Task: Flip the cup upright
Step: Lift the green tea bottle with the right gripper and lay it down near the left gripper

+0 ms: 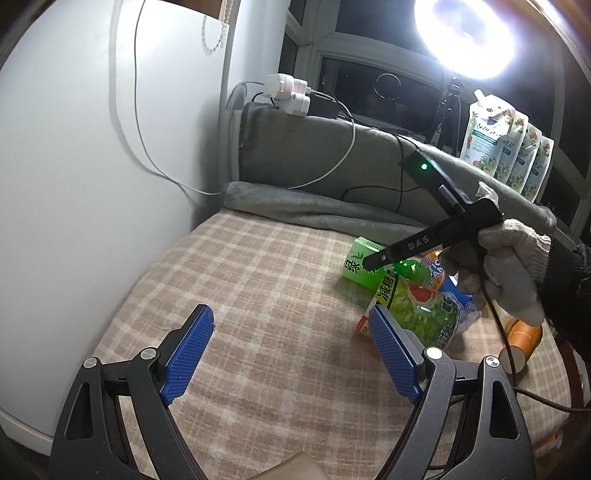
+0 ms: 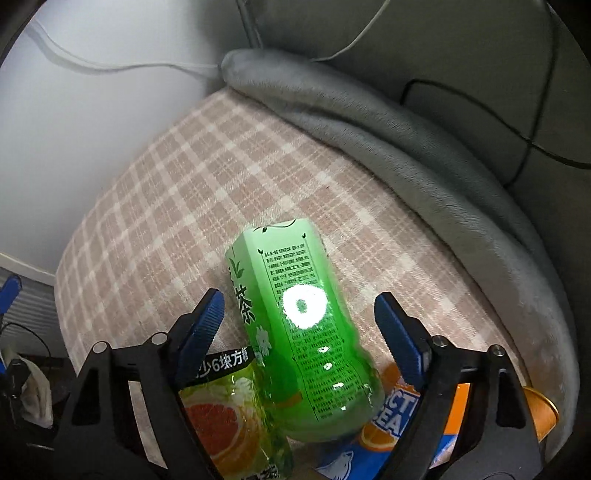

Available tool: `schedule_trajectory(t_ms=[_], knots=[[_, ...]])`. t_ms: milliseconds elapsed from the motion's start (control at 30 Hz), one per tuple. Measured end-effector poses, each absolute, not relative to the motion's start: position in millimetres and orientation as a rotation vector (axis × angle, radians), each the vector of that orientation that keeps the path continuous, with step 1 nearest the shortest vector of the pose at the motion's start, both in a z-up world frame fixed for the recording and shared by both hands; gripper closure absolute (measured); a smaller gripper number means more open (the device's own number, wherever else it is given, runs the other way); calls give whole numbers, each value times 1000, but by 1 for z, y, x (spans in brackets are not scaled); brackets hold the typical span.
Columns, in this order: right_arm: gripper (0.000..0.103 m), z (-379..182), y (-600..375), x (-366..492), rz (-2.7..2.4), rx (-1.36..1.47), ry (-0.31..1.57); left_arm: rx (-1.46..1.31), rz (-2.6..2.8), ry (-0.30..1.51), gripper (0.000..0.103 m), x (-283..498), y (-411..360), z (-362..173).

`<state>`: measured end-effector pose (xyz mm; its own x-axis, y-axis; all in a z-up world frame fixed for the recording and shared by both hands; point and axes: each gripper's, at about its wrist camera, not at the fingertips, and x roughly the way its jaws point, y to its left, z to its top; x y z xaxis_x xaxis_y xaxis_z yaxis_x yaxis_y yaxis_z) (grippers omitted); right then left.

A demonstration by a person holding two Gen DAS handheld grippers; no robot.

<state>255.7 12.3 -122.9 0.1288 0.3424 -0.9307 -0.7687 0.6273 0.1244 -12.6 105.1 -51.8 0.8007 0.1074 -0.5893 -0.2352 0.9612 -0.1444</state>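
An orange paper cup (image 1: 522, 341) lies on its side at the right edge of the plaid cloth (image 1: 258, 295), partly behind the gloved hand. In the right wrist view only its orange rim (image 2: 541, 413) shows at the far right. My left gripper (image 1: 291, 347) is open and empty over the plaid cloth, left of the drink pile. My right gripper (image 2: 299, 325) is open, its blue pads on either side of a green tea bottle (image 2: 310, 332) without touching it. The right tool (image 1: 436, 240) is seen from the left wrist above the drinks.
A grapefruit tea bottle (image 1: 413, 314) and an orange-blue drink pack (image 2: 399, 417) lie with the green bottle. A grey blanket (image 1: 314, 206) rolls along the back. Cables, a power strip (image 1: 288, 92), refill pouches (image 1: 506, 147) and a bright ring lamp (image 1: 469, 33) stand behind.
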Motion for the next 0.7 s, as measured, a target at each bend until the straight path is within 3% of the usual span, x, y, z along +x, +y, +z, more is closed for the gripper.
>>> schedule_trajectory(t_ms=[133,700], knots=[[32,-129,16,257,856,-428,1205,-215,187,616,17,-12,105,-52],[42,-75,-19,243,798,-334,971,-209,184,595,17,-18,104,-47]])
